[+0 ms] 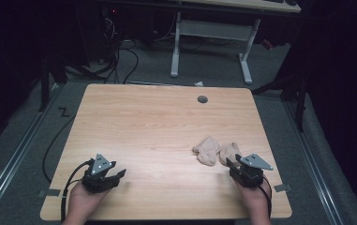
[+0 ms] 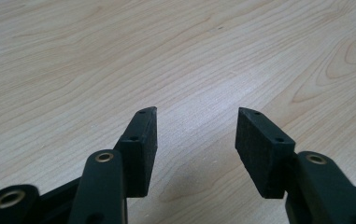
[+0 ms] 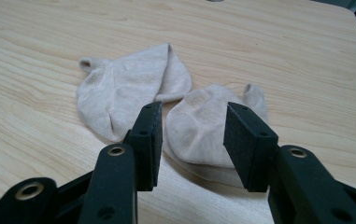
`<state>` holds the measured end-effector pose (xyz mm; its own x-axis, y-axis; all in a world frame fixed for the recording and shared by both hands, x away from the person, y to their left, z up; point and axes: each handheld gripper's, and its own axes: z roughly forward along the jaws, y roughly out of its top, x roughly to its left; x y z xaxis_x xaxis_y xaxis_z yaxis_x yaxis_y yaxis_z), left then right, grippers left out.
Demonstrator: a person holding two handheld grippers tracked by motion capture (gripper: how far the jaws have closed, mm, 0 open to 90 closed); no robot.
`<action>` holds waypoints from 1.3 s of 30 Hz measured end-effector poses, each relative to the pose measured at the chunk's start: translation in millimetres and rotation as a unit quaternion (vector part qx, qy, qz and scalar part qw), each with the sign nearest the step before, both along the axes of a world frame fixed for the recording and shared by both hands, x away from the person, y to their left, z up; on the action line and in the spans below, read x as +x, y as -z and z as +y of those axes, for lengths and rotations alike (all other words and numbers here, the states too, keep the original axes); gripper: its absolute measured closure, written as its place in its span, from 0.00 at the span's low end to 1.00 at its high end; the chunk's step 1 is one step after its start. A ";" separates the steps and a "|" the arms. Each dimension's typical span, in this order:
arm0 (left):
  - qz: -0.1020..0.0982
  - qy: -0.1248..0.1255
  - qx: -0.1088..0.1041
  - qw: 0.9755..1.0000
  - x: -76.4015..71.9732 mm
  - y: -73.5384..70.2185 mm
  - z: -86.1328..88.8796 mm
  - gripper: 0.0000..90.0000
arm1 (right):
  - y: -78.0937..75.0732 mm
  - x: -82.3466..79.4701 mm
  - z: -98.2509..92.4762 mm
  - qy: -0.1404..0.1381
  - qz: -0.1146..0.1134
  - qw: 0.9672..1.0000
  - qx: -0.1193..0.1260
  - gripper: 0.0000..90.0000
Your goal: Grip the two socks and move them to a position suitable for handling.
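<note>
Two beige ankle socks lie side by side on the wooden table (image 1: 157, 122), right of the middle. The left sock (image 1: 207, 149) (image 3: 124, 86) is the larger shape. The right sock (image 1: 228, 151) (image 3: 203, 123) lies just ahead of my right gripper (image 1: 234, 165) (image 3: 192, 112), whose jaws stand open just short of it with nothing between the pads. My left gripper (image 1: 118, 174) (image 2: 196, 112) rests low near the table's front left, open, with bare wood between its jaws.
A round grey grommet (image 1: 202, 99) sits near the table's far edge. A small white scrap (image 1: 198, 84) lies at that far edge. Beyond stand a white desk frame (image 1: 211, 44) and floor cables (image 1: 120, 61). Metal rails run along both sides.
</note>
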<state>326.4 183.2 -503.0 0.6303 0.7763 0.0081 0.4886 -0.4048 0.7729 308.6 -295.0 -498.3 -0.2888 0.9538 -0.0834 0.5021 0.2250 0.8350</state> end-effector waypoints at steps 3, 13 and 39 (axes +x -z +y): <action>0.007 0.009 0.000 1.000 1.6 1.5 -1.0 0.54 | 1.1 0.7 0.3 -0.010 0.006 1.000 0.014 0.64; -0.007 -0.002 0.005 1.000 1.7 0.5 -1.1 0.54 | 2.2 7.8 -2.7 -0.007 0.016 1.000 0.001 0.73; -0.003 -0.005 -0.001 1.000 -13.2 -1.4 7.7 0.60 | 26.4 55.0 -22.6 0.035 0.093 0.995 -0.016 1.00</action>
<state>313.2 190.9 -501.6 0.6220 0.7829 0.0101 0.4888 -0.3983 0.7762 363.7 -317.6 -524.7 -0.2345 0.9699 -0.0653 0.6623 0.2086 0.7196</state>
